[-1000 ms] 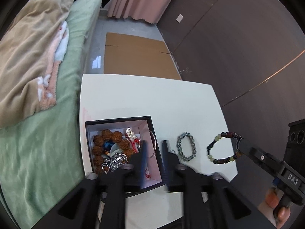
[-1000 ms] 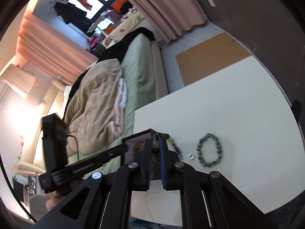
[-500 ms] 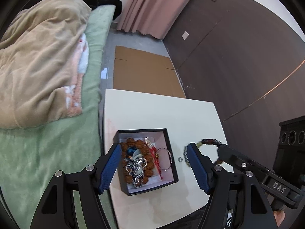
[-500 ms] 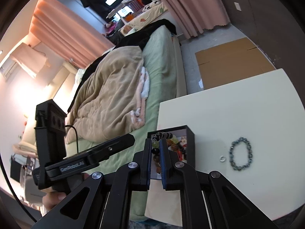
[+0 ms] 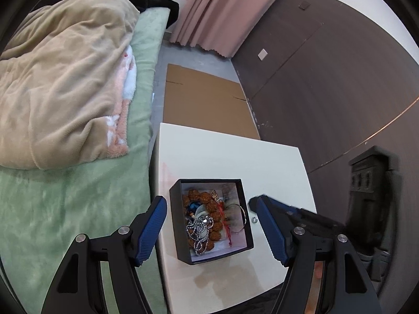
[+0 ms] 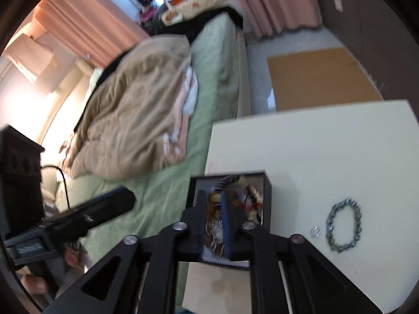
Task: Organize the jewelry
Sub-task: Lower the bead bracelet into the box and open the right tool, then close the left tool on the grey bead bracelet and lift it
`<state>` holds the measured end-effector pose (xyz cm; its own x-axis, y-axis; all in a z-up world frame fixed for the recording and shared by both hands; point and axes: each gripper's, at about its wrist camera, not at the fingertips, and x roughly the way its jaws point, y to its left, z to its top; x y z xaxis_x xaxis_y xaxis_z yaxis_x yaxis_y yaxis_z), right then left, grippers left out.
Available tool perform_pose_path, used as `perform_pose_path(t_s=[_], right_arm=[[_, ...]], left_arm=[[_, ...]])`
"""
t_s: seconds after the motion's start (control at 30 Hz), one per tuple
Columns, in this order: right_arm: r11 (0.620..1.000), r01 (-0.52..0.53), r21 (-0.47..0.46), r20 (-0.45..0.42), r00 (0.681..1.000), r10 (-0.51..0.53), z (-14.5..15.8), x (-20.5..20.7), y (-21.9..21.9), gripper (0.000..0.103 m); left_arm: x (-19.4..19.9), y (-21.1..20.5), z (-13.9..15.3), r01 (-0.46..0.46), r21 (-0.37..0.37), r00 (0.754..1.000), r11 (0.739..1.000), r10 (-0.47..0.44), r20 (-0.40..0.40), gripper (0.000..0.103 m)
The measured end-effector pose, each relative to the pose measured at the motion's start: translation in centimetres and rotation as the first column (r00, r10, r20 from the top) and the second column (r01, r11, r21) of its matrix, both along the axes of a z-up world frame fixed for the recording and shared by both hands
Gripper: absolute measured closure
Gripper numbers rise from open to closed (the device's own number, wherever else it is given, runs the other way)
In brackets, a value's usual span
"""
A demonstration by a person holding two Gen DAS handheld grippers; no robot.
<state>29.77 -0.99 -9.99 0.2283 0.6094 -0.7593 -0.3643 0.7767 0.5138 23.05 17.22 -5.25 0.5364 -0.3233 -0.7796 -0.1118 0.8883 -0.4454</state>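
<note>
A black jewelry box [image 5: 180, 248] with a white lining stands on the white table [image 5: 222, 157] and holds brown beads, a silver chain and a thin bangle. My left gripper [image 5: 209, 230] is open, its blue pads either side of the box from above. My right gripper [image 6: 214, 217] hangs over the box [image 6: 267, 191], its jaws a narrow gap apart on a dark beaded bracelet [image 6: 222, 183] that dangles into the box; the view is blurred. A grey-green bead bracelet [image 6: 343, 226] and a small silver ring [image 6: 315, 231] lie on the table to the right. The ring [image 5: 253, 219] shows beside the box.
A bed with a green sheet [image 5: 65, 209] and tan blanket [image 5: 65, 78] runs along the table's left edge. Flat cardboard [image 5: 204, 99] lies on the floor beyond the table. A dark panelled wall [image 5: 327, 91] stands to the right.
My left gripper has risen and opened wide around the box. My right gripper has carried the dark beaded bracelet left from the table to over the box.
</note>
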Motion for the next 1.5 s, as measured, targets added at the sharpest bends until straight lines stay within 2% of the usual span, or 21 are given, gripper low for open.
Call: perform_pose_path(t_s=[0.13,0.17,0.4,0.53,0.83,1.13,1.27,1.43,1.5], right_arm=[[0.999,0.034,0.024,0.000,0.999,-0.034,-0.4,-0.4,-1.5,0.055],[0.998,0.047,0.038,-0.002,0.999,-0.047,-0.4,-0.6,-2.3,0.053],[0.977,0.183,0.111,-0.037,0.983,-0.180,-0.8,-1.6,-8.6,0.052],[0.958,0.265,0.109,-0.047,0.964,-0.261,-1.5,-2.4,-12.4,0.050],[0.925,0.363,0.111,-0.064,0.932,-0.357,-2.7,-3.2,-17.6,0.050],[0.903,0.420,0.094,-0.090,0.907,-0.412,-4.7,-3.3,-21.3,0.050],[0.891,0.447,0.087,-0.103,0.893,-0.438,-5.6,-3.2,-22.9,0.050],[0.883,0.463,0.076,-0.112,0.884,-0.454,-6.6,-3.0,-23.8,0.050],[0.882,0.466,0.074,-0.116,0.882,-0.456,-6.9,-3.0,-24.1,0.050]], left_arm=[[0.2,-0.5,-0.3,0.009,0.003,1.000,1.000,-0.009,-0.004,0.031],[0.3,-0.8,-0.4,0.015,0.003,1.000,1.000,-0.015,-0.005,0.031],[1.3,-4.1,-0.8,0.091,0.006,0.996,0.996,-0.091,-0.007,0.031],[1.9,-6.7,-1.1,0.147,0.016,0.989,0.989,-0.147,-0.007,0.031],[3.4,-12.6,-2.3,0.270,0.054,0.963,0.961,-0.268,-0.039,0.031],[5.3,-17.6,-4.9,0.348,0.117,0.935,0.930,-0.335,-0.119,0.046],[6.1,-19.1,-6.4,0.359,0.140,0.928,0.923,-0.336,-0.162,0.052],[7.1,-20.2,-8.5,0.366,0.175,0.919,0.914,-0.325,-0.222,0.055],[7.6,-20.5,-9.4,0.369,0.185,0.915,0.911,-0.320,-0.247,0.061]])
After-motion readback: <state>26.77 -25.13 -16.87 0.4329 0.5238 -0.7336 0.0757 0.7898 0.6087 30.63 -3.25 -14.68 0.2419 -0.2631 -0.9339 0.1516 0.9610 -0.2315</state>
